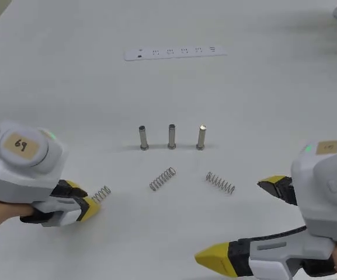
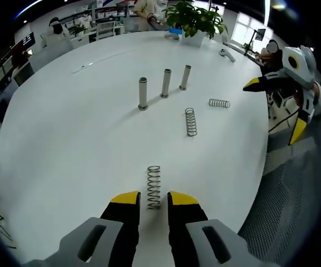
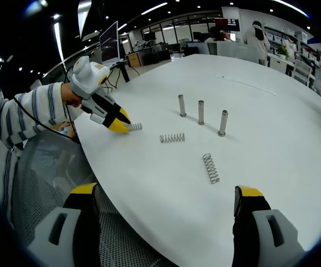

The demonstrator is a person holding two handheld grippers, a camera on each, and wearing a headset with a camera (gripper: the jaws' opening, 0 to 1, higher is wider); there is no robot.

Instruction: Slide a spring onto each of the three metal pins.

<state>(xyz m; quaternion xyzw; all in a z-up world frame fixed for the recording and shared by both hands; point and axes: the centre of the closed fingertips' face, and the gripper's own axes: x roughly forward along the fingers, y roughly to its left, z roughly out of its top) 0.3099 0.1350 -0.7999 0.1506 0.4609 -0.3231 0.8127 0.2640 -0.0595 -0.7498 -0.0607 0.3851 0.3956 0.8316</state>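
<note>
Spring (image 2: 153, 177) end between parted left claw (image 2: 154, 196) tips.

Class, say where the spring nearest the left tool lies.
Lower left in the head view, the spring lies on the table, its near end between the left tool's tips, short of the left pin.

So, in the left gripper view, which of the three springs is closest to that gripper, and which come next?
1. The near spring, lying between the fingers of the left gripper.
2. The middle spring, further out and a little right, short of the pins.
3. The far spring, farthest, off to the right.
</note>
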